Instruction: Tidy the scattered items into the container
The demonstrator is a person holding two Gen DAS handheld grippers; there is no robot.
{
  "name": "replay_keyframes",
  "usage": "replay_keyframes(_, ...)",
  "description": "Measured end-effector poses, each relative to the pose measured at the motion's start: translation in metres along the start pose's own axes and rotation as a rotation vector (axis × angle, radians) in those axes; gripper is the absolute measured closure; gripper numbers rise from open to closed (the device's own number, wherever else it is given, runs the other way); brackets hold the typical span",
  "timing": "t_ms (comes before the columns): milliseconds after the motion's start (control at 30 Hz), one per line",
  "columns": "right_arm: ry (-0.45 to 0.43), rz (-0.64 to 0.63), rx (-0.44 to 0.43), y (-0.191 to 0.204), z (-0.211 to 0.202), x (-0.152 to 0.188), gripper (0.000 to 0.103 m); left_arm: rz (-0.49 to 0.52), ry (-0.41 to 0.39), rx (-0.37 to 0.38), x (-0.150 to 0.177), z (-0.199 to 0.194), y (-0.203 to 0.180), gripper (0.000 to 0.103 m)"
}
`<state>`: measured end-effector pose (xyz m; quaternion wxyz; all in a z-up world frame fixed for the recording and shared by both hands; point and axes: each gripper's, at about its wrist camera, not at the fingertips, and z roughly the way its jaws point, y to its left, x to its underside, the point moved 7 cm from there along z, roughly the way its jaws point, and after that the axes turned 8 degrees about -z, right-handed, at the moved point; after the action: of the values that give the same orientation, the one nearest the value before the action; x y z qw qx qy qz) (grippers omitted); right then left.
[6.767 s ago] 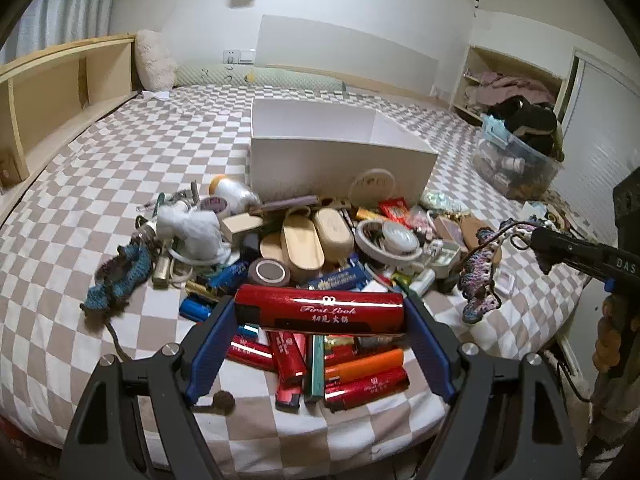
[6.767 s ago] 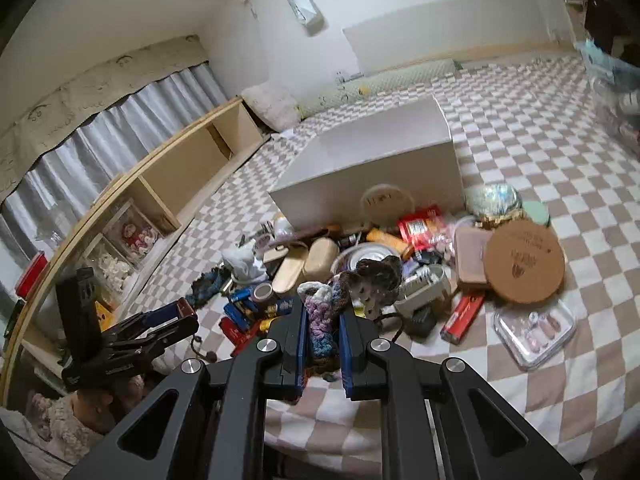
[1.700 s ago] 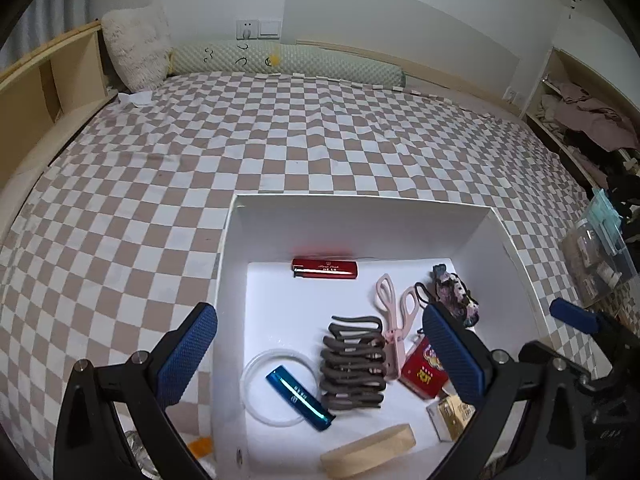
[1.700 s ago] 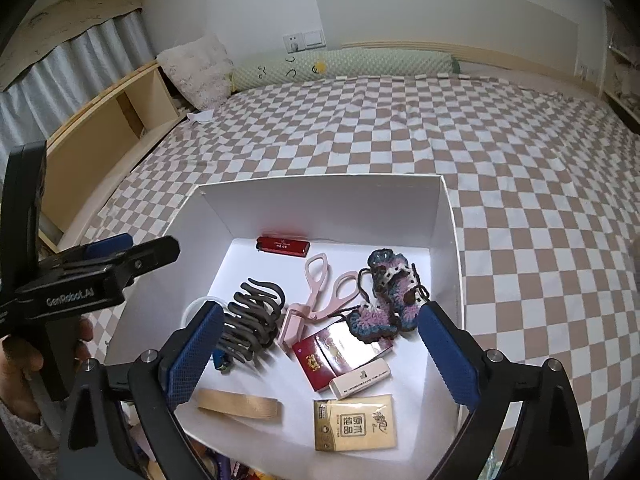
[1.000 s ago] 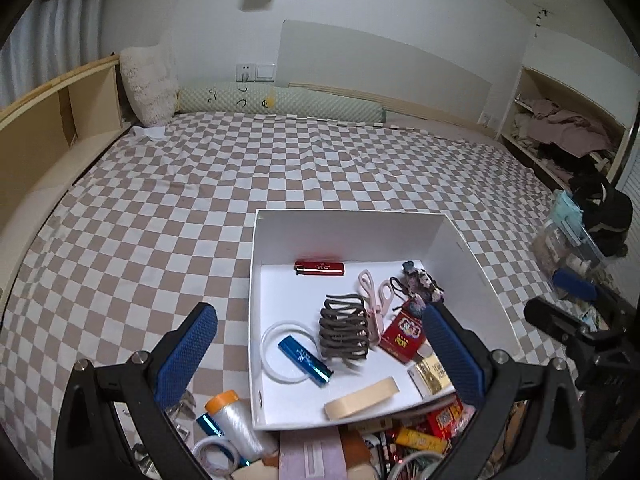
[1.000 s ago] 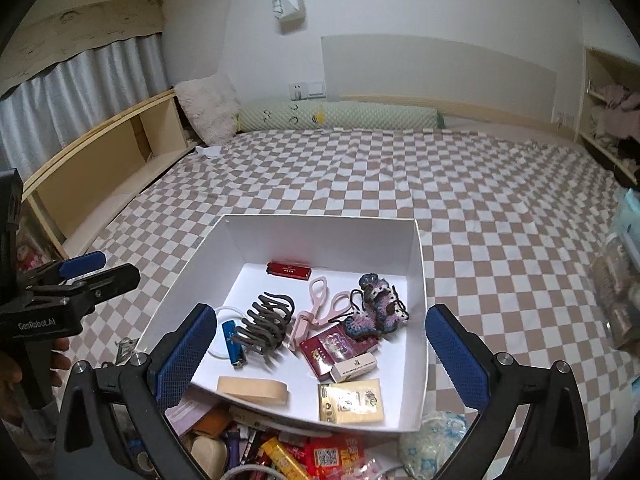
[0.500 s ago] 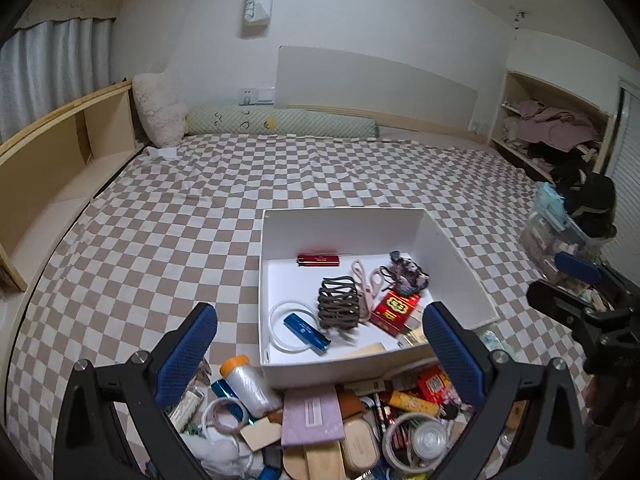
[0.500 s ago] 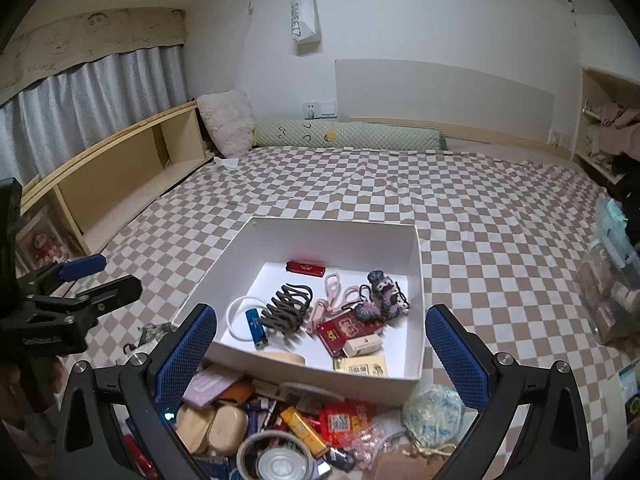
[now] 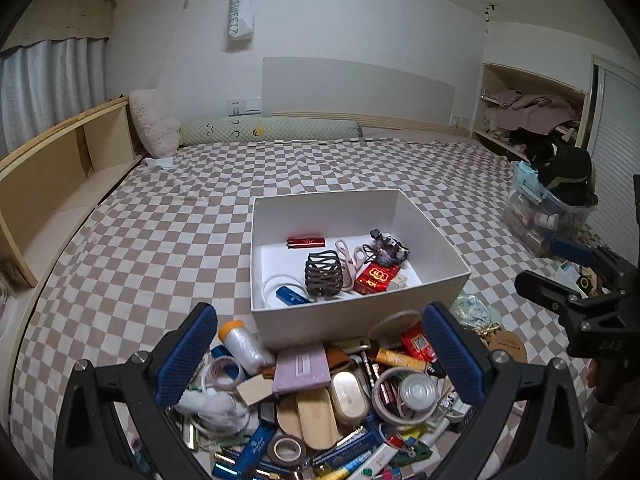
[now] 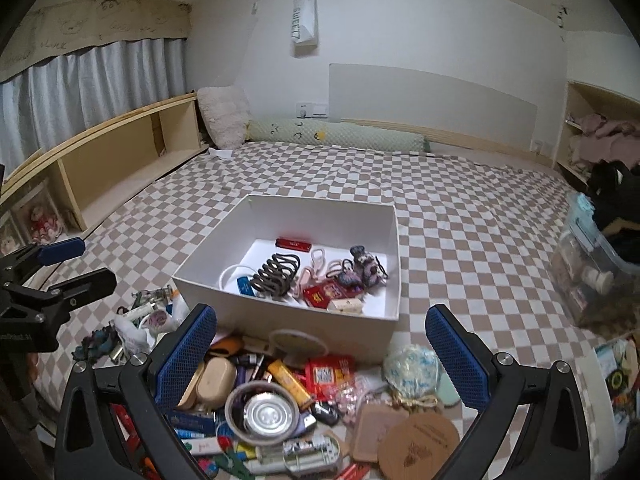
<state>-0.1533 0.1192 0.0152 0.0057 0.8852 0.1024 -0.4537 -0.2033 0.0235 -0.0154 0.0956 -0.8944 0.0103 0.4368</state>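
Observation:
A white box (image 9: pixel 362 296) (image 10: pixel 280 322) stands on the checkered bed. Inside lie a red lighter (image 9: pixel 305 242), a dark claw clip (image 9: pixel 323 274), pink scissors (image 9: pixel 349 261), a crocheted pouch (image 9: pixel 387 249) and a red pack (image 9: pixel 376 277). A pile of scattered items (image 9: pixel 340 400) (image 10: pixel 280 400) lies in front of the box. My left gripper (image 9: pixel 318 360) is open and empty above the pile. My right gripper (image 10: pixel 320 360) is open and empty above the pile, right of the left one.
A wooden shelf (image 9: pixel 60 168) runs along the bed's left side. A clear storage bin (image 9: pixel 540 216) stands off the right side. A tape roll with a tin (image 10: pixel 262 410) and a round cork coaster (image 10: pixel 418 444) lie in the pile.
Both grippers let go of the red lighter and the crocheted pouch into the box, then drew back and up from it; the pile has come back into view.

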Motion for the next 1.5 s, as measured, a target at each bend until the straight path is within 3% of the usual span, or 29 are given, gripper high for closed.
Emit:
replay_keyframes(400, -0.007, 0.008, 0.039, -0.001, -0.020, 0.028, 0.000, 0.028, -0.003, -0.006, 0.026, -0.012, -0.006, 0.000)
replay_keyframes(833, 0.003, 0.003, 0.025, 0.006, -0.025, 0.049, 0.000, 0.037, 0.011, -0.017, 0.047, -0.017, -0.007, 0.000)
replay_keyframes(1500, 0.012, 0.021, 0.010, 0.009, -0.027, 0.055, 0.000, 0.000, 0.028, 0.010, 0.060, -0.015, -0.008, 0.000)
